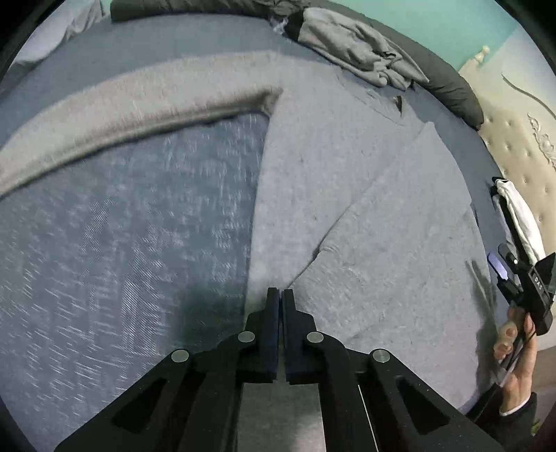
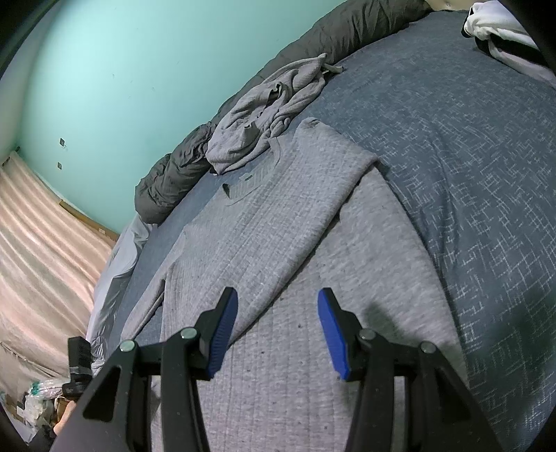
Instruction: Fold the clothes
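A grey knit sweater (image 1: pixel 323 167) lies flat on the blue patterned bedspread (image 1: pixel 121 243). One sleeve (image 1: pixel 399 250) is folded across its body, and the other sleeve (image 1: pixel 139 111) stretches away to the left, blurred. My left gripper (image 1: pixel 280 295) is shut at the sweater's side edge, with no cloth visible between its pads. In the right wrist view my right gripper (image 2: pixel 278 295) hangs open just above the sweater (image 2: pixel 278 215), nothing between its blue pads (image 2: pixel 226 327). The right gripper (image 1: pixel 521 288) also shows at the far right of the left wrist view, held by a hand (image 1: pixel 514 351).
A crumpled grey garment (image 2: pixel 271 114) lies beyond the sweater's collar against a rolled dark duvet (image 2: pixel 180 174). A white garment (image 2: pixel 493 27) sits at the far corner of the bed. A tufted headboard (image 1: pixel 521 146) and a teal wall (image 2: pixel 121 69) border the bed.
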Motion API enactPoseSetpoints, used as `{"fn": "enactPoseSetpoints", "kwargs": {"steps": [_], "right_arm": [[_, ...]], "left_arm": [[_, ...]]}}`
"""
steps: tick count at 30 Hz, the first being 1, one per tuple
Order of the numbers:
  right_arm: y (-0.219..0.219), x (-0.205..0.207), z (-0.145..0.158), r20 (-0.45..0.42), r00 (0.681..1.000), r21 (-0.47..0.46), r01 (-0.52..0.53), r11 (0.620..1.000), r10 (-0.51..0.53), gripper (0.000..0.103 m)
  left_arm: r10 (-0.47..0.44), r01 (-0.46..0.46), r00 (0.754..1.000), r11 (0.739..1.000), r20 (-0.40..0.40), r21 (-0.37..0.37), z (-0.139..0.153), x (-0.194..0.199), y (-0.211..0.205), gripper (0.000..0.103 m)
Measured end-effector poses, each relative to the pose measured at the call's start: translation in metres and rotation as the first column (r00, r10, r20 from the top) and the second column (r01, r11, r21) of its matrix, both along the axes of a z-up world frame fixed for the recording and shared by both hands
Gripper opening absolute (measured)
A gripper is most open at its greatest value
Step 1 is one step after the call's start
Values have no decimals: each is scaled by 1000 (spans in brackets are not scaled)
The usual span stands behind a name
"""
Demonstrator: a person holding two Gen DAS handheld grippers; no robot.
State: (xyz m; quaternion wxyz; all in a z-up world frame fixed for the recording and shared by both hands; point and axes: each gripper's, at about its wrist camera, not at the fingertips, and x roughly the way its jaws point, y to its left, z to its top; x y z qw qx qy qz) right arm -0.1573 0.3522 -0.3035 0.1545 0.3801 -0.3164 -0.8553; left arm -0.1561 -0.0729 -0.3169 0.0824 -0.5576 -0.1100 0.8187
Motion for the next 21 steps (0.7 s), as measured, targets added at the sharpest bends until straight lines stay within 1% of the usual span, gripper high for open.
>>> {"fn": "enactPoseSetpoints", "kwargs": {"steps": [2,3,6,18,21], "right_arm": [[-1,0,0,1,1000,1,0,1000,0,49],[-1,0,0,1,1000,2,-1,1000,1,49],[-2,0,-1,2,1000,1,-3,1000,3,49],[-1,-1,-2,4,1000,1,5,1000,-5,49],[-4,-1,-4,11,1000,10,-5,1000,5,49]], "left_arm": [[-5,6,1000,1000,9,-30,-3,-1,-6,1],[-10,10,1000,999,18,-44,-4,10,-25,1],[-6,9,999,998,38,-67,-22,11,-27,1],[-60,58,998,995,-32,-82,-4,6,13,2],[-103,101,994,992,-26,-77,-13,-3,25,2]]}}
